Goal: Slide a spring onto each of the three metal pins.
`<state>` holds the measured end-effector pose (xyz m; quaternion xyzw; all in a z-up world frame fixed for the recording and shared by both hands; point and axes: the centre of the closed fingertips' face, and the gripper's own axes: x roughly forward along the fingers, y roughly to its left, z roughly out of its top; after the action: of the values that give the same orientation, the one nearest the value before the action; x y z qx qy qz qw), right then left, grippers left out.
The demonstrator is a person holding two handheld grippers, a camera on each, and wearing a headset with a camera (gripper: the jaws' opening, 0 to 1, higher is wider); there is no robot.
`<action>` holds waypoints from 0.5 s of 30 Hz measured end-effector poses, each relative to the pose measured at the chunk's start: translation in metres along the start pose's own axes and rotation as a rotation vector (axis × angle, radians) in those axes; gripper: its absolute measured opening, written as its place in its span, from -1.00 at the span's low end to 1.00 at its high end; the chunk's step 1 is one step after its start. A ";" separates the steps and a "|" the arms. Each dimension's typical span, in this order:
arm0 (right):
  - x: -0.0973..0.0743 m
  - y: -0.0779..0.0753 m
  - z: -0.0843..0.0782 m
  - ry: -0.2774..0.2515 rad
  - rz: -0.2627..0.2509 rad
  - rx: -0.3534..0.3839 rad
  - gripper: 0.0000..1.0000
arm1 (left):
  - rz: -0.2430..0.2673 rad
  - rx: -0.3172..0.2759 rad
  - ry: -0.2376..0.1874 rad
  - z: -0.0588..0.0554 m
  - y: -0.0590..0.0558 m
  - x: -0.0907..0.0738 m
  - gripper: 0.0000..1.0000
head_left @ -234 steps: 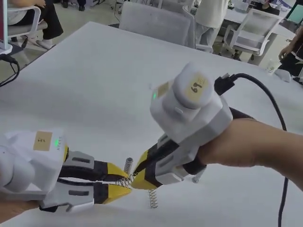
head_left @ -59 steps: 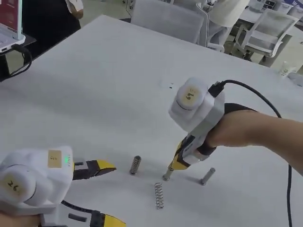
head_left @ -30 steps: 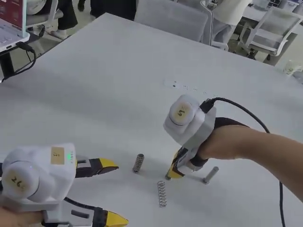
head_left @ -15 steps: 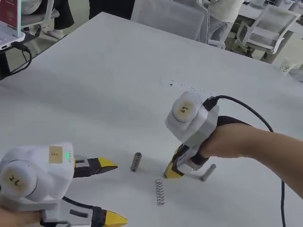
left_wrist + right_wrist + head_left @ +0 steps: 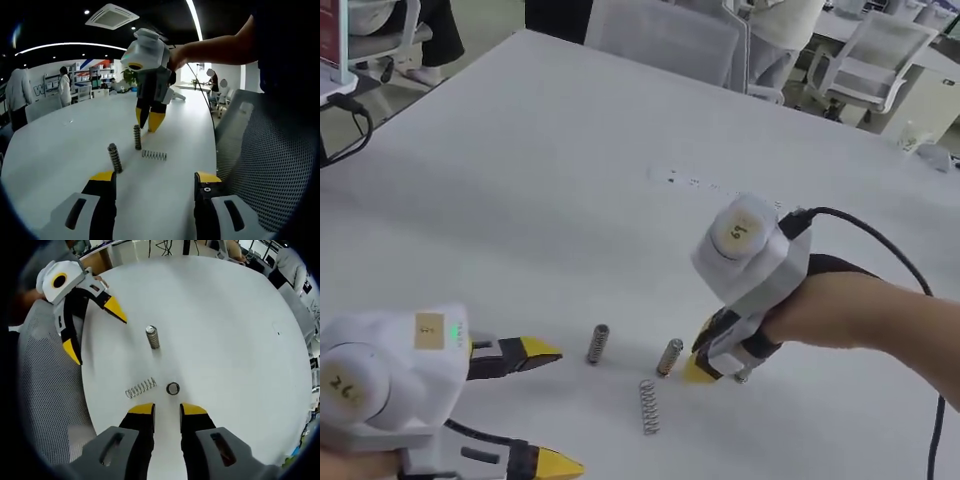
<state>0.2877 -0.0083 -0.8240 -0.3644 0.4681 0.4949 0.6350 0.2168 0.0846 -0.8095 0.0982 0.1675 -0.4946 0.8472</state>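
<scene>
A white table [image 5: 520, 180] in the head view. A spring-covered pin [image 5: 597, 343] stands upright below centre. A second spring-covered pin [image 5: 669, 356] stands just beside the right gripper [image 5: 700, 370], whose jaws are slightly apart and empty. A loose spring [image 5: 647, 406] lies flat beneath them. At lower left, the left gripper [image 5: 552, 408] gapes wide, holding nothing.

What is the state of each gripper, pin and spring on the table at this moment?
Left gripper: open, holding nothing.
Right gripper: open, holding nothing, tips beside the second pin.
First pin: upright, spring on it.
Second pin: upright, spring on it.
Loose spring: lying flat, on no pin.
</scene>
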 end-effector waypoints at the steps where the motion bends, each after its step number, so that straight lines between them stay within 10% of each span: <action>1: 0.000 0.002 -0.001 -0.003 0.004 0.006 -0.65 | 0.000 0.000 0.000 0.000 0.000 0.000 0.18; 15: 0.010 0.039 0.000 -0.065 0.074 0.105 -0.64 | -0.012 0.002 0.002 0.000 -0.004 0.000 0.15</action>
<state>0.2506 0.0046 -0.8334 -0.2969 0.4856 0.5045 0.6493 0.2137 0.0823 -0.8091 0.0987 0.1685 -0.4995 0.8440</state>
